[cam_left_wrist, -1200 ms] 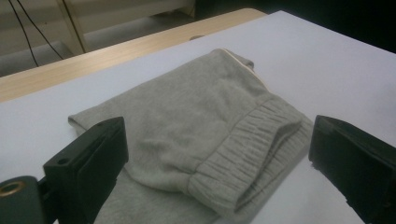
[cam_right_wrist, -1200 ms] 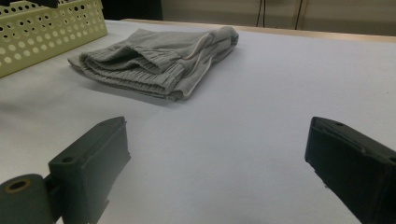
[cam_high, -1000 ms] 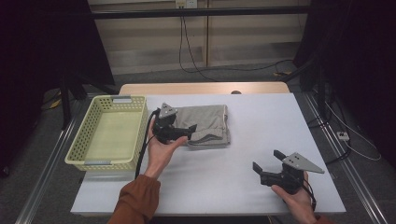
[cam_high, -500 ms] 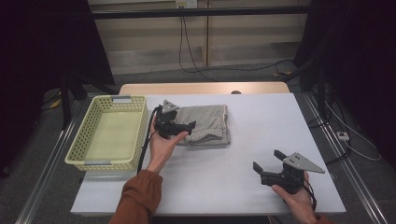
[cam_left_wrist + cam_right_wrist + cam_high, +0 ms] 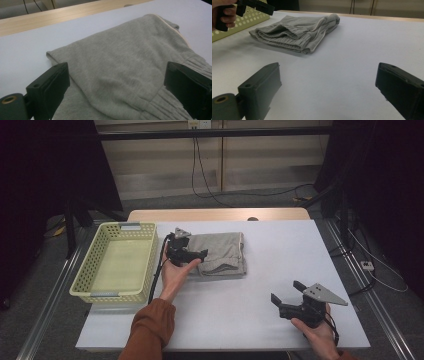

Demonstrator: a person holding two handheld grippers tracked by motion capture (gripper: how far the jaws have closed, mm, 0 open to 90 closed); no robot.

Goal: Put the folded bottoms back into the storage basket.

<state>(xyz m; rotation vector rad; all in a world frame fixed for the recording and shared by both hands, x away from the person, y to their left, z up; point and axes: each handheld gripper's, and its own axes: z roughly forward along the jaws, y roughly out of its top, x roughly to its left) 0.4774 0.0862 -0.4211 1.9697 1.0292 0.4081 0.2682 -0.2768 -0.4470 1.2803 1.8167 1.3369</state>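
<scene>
A folded grey sweat garment (image 5: 222, 253) with ribbed cuffs lies on the white table (image 5: 280, 250), just right of the basket. My left gripper (image 5: 192, 251) hovers at the garment's left edge, open, its jaws spread over the cloth (image 5: 120, 67) with nothing pinched. Near the front right of the table my right gripper (image 5: 287, 295) is held low and open, pointing across bare tabletop toward the garment (image 5: 297, 31), well short of it. The other hand with its gripper (image 5: 249, 6) appears at the top left of the right gripper view.
A pale yellow-green perforated plastic basket (image 5: 114, 262) stands at the table's left side, with nothing inside. A wooden strip (image 5: 220, 214) borders the far edge. Cables trail on the floor beyond and to the right.
My left gripper has crept slightly right and forward over the garment's left edge. The right gripper has stayed where it was.
</scene>
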